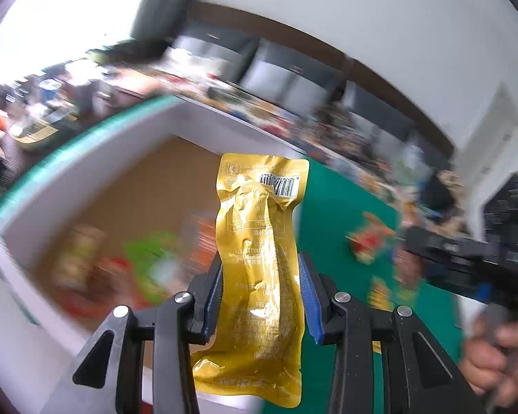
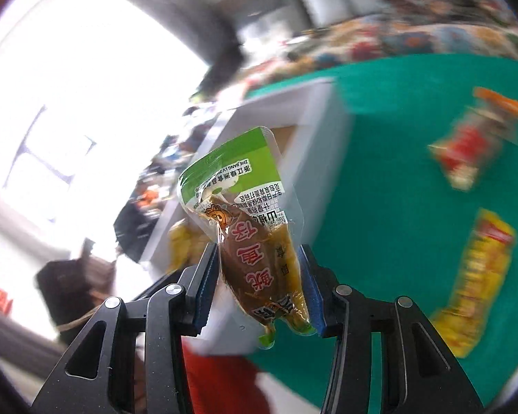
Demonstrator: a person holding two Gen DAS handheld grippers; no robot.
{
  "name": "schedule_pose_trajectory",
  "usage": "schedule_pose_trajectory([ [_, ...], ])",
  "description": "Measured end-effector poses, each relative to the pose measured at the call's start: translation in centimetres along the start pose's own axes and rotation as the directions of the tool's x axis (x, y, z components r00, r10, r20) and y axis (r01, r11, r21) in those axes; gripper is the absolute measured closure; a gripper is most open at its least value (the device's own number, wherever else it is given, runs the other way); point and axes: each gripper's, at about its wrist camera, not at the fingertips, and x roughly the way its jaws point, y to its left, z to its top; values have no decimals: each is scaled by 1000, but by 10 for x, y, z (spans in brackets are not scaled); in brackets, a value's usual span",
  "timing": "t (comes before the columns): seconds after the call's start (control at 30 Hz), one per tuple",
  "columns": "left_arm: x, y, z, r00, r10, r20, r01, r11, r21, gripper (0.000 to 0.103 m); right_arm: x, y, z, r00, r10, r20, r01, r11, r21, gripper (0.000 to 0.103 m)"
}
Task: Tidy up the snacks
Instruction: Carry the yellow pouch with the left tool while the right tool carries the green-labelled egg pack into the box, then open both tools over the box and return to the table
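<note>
My left gripper [image 1: 260,296] is shut on a gold foil snack packet [image 1: 259,262] with a barcode at its top, held above the near wall of a white box [image 1: 86,158] with a brown floor. Several blurred snack packets [image 1: 148,262] lie inside the box. My right gripper [image 2: 259,283] is shut on a green-topped clear packet [image 2: 248,227] with brown contents and red characters, held in the air to the right of the box [image 2: 314,145]. The right gripper's body [image 1: 473,258] and the hand on it show at the right of the left wrist view.
A green table mat [image 2: 380,158] carries a red and orange packet [image 2: 476,138] and a yellow packet [image 2: 473,279], also seen in the left wrist view as a red packet [image 1: 369,238] and a yellow one [image 1: 380,293]. Cluttered shelves [image 1: 293,114] stand behind.
</note>
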Motion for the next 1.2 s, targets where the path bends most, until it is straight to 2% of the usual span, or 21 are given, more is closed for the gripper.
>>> schedule_pose_trajectory([
  [0.1, 2, 38, 9, 991, 136, 13, -136, 991, -11, 59, 43, 43, 8, 998, 55, -30, -57, 997, -48, 54],
  [0.13, 8, 52, 10, 981, 195, -5, -195, 981, -13, 54, 59, 56, 8, 998, 54, -31, -56, 996, -72, 49],
  [0.17, 16, 65, 10, 972, 234, -29, -235, 972, -19, 40, 72, 65, 7, 998, 46, -38, -49, 995, -88, 36],
  [0.2, 23, 74, 10, 963, 264, -53, -266, 964, -30, 29, 85, 69, 6, 998, 30, -55, -35, 995, -93, 33],
  [0.23, 27, 84, 8, 954, 291, -69, -294, 955, -45, 15, 97, 71, 4, 997, 10, -81, -17, 996, -93, 32],
  [0.27, 27, 92, 4, 949, 307, -69, -311, 949, -59, 14, 108, 71, 1, 993, -12, -115, 2, 996, -93, 32],
  [0.3, 25, 96, 1, 948, 311, -66, -315, 947, -67, 14, 112, 70, -1, 992, -23, -125, 12, 995, -95, 32],
  [0.4, 17, 97, -10, 949, 311, -42, -314, 946, -84, 12, 98, 54, -9, 995, -72, -72, 63, 991, -120, 32],
  [0.47, 11, 90, -16, 956, 292, -26, -293, 952, -92, 9, 77, 30, -13, 989, -143, -19, 139, 980, -144, 32],
  [0.53, 10, 70, -17, 968, 251, -9, -251, 964, -86, 9, 59, 5, -17, 975, -218, 40, 222, 964, -145, 32],
  [0.57, 8, 61, -18, 973, 231, -3, -231, 970, -78, 9, 47, -12, -22, 959, -272, 77, 280, 950, -141, 32],
  [0.67, 8, 15, -18, 992, 123, 15, -123, 992, -20, 8, 7, -73, -43, 881, -444, 160, 463, 880, -105, 32],
  [0.77, 12, -47, -28, 1000, -10, -6, 10, 996, 85, 5, -38, -150, -69, 763, -617, 193, 633, 774, -25, 32],
  [0.83, 17, -84, -38, 996, -76, -37, 81, 986, 146, 3, -64, -191, -85, 691, -699, 185, 708, 706, 26, 32],
  [0.9, 32, -123, -55, 985, -138, -99, 156, 965, 209, 2, -97, -234, -102, 615, -771, 165, 770, 633, 84, 32],
  [0.97, 49, -149, -72, 976, -153, -153, 188, 951, 246, 2, -125, -263, -115, 570, -807, 152, 797, 588, 135, 32],
  [1.03, 72, -167, -92, 969, -152, -193, 201, 943, 266, 2, -148, -287, -129, 541, -830, 134, 809, 557, 188, 32],
  [1.13, 105, -177, -110, 965, -126, -232, 188, 945, 267, 2, -166, -310, -144, 538, -834, 124, 797, 551, 246, 32],
  [1.2, 128, -179, -117, 967, -75, -243, 144, 949, 281, 2, -173, -311, -146, 545, -826, 141, 783, 562, 265, 32],
])
